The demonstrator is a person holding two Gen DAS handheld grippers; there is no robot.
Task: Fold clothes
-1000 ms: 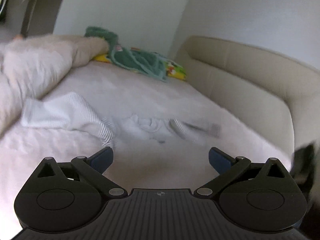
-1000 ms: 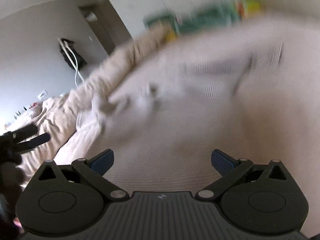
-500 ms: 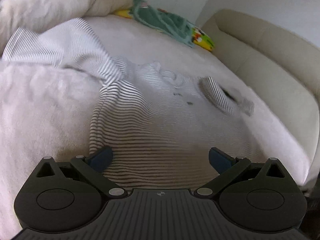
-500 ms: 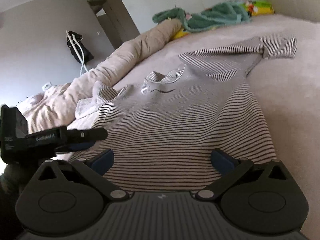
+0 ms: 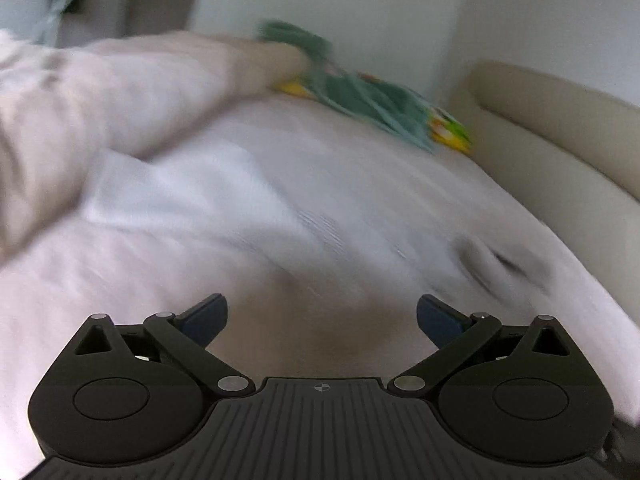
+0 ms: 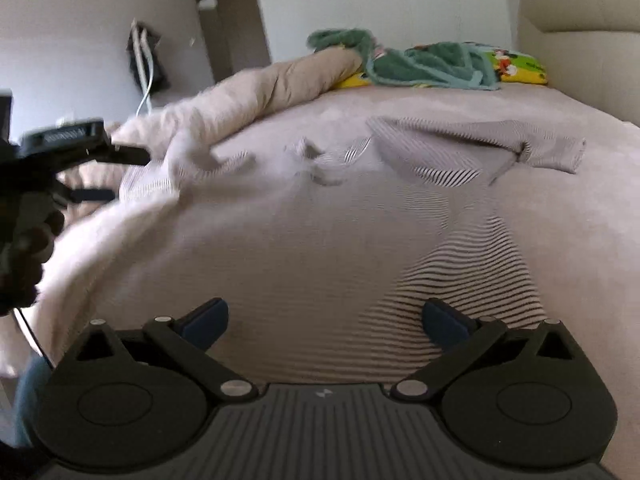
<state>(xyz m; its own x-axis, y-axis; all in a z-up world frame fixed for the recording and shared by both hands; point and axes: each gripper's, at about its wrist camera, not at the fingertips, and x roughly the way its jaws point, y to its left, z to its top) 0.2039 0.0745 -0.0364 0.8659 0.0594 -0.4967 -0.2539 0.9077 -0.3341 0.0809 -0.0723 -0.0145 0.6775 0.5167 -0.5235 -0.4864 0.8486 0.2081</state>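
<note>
A grey and white striped long-sleeved shirt (image 6: 360, 240) lies spread on the bed, collar far, hem near me. Its right sleeve (image 6: 520, 148) is folded across at the far right. My right gripper (image 6: 325, 318) is open and empty just above the hem. My left gripper (image 5: 322, 316) is open and empty over the shirt (image 5: 248, 216), which is blurred in that view. The left gripper (image 6: 86, 168) also shows at the left edge of the right wrist view, beside the shirt's left sleeve (image 6: 188, 160).
A beige duvet (image 6: 260, 88) is bunched along the left side of the bed. A green towel (image 6: 432, 64) and a yellow printed pillow (image 6: 520, 68) lie at the head. A padded beige bed frame (image 5: 560, 152) runs along the right.
Both grippers have pulled back and up from the shirt's hem, still open. The left wrist view has swung and is now blurred. The shirt lies as before.
</note>
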